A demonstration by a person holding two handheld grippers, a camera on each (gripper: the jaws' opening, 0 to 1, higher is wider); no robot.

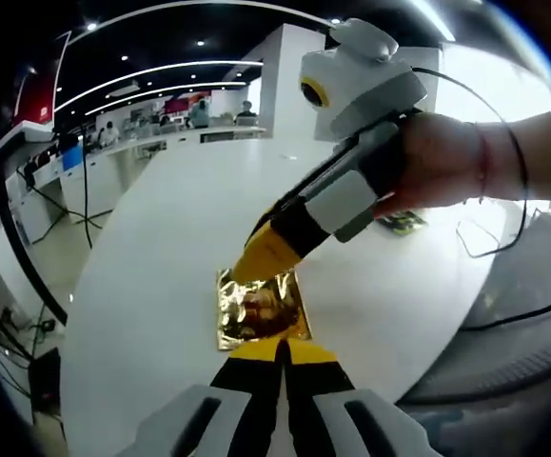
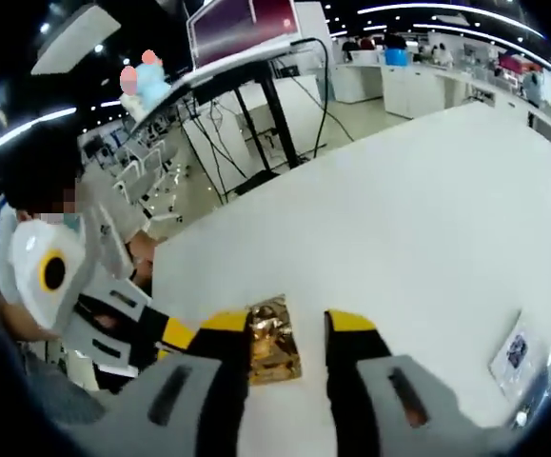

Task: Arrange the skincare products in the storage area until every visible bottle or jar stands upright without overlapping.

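Observation:
A crumpled gold foil packet (image 1: 261,309) lies flat on the white table (image 1: 161,238). In the left gripper view my left gripper (image 1: 281,350) has its yellow tips pressed together on the packet's near edge. My right gripper (image 1: 248,269), held by a hand (image 1: 446,157), comes in from the right with its tips down on the packet's far edge. In the right gripper view my right gripper (image 2: 286,328) stands open, and the gold packet (image 2: 273,354) lies between its two jaws. The left gripper (image 2: 175,335) meets the packet from the left.
A small flat sachet (image 2: 515,350) lies on the table (image 2: 399,190) to the right, also seen past the hand (image 1: 403,224). A black monitor stand (image 2: 265,105) and cables stand beyond the table's far edge. Desks line the back of the room.

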